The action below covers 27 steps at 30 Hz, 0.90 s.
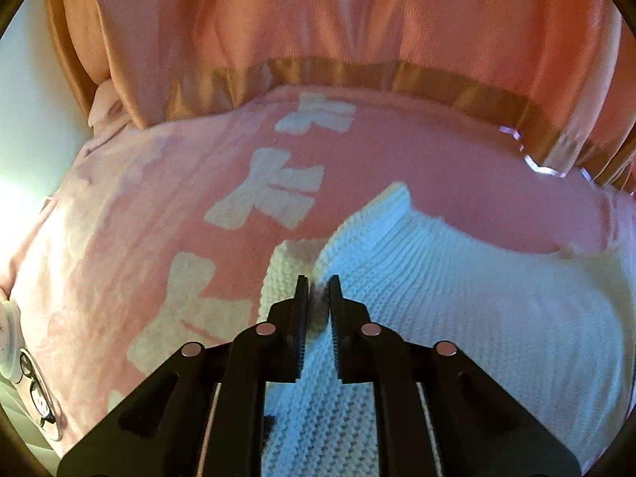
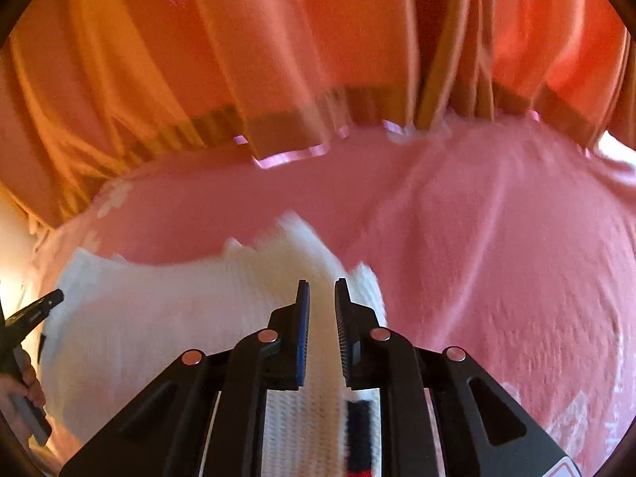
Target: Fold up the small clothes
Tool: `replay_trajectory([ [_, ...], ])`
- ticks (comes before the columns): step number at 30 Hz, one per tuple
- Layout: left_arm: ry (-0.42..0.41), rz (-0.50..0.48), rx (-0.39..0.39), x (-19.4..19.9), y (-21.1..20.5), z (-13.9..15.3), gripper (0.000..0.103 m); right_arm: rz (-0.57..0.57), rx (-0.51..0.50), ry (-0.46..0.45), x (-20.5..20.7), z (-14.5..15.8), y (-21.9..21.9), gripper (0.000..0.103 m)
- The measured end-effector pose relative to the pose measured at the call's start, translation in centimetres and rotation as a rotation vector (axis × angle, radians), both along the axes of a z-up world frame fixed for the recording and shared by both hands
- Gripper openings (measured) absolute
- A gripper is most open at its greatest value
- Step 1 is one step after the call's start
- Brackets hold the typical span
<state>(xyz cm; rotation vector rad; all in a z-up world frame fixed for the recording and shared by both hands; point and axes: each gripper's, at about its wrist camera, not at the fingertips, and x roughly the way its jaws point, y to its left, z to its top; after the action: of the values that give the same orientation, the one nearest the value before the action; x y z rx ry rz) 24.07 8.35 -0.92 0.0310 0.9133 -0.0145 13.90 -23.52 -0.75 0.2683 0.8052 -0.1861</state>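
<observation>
A: Left wrist view first. What can you count?

B: One white knit garment (image 1: 457,298), one left gripper (image 1: 318,282), two black fingers (image 1: 302,310). The garment lies on a pink blanket (image 1: 139,218) with four pale letter-like patches down it. The jaws are nearly together, with a pinch of the knit between them.

A: And the place?

B: The blanket covers something soft, likely a bed, though I cannot tell for sure. Behind it hangs an orange curtain (image 1: 318,20) with a darker band along its hem. At the far left edge there is a small round thing with black markings (image 1: 37,397), too distorted to name.

A: Now the right wrist view.

B: The same single garment (image 2: 159,318), blurred here, lying on the blanket (image 2: 497,258) to the left and under the right gripper (image 2: 320,284). Its jaws stand a narrow gap apart with the knit running between them, gripped. A dark red-and-black patch (image 2: 359,433) shows on the knit low down. The left gripper (image 2: 49,298) pokes in at the far left, at the garment's edge, a hand (image 2: 20,381) on its handle.

A: Any containers?

B: None that I can see. The curtain (image 2: 278,39) hangs in folds behind.
</observation>
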Motion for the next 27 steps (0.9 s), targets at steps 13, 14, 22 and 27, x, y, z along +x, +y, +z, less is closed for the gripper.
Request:
replay_trajectory([
  [13,-0.007,-0.022,0.049,0.4,-1.5,-0.7,0.037,0.019,0.068,0.238,3.2,-5.5,-0.6,0.0],
  [14,-0.003,-0.025,0.052,0.4,-1.5,-0.7,0.037,0.01,0.089,0.227,3.0,-5.2,-0.8,0.0],
  [22,0.0,-0.072,0.088,-0.9,-1.9,-0.6,0.04,0.006,0.081,0.182,0.8,-3.0,-1.4,0.025],
  [27,0.013,-0.103,0.086,-3.8,-0.5,-0.2,0.06,0.057,0.075,0.203,-4.1,-2.5,-0.9,0.047],
])
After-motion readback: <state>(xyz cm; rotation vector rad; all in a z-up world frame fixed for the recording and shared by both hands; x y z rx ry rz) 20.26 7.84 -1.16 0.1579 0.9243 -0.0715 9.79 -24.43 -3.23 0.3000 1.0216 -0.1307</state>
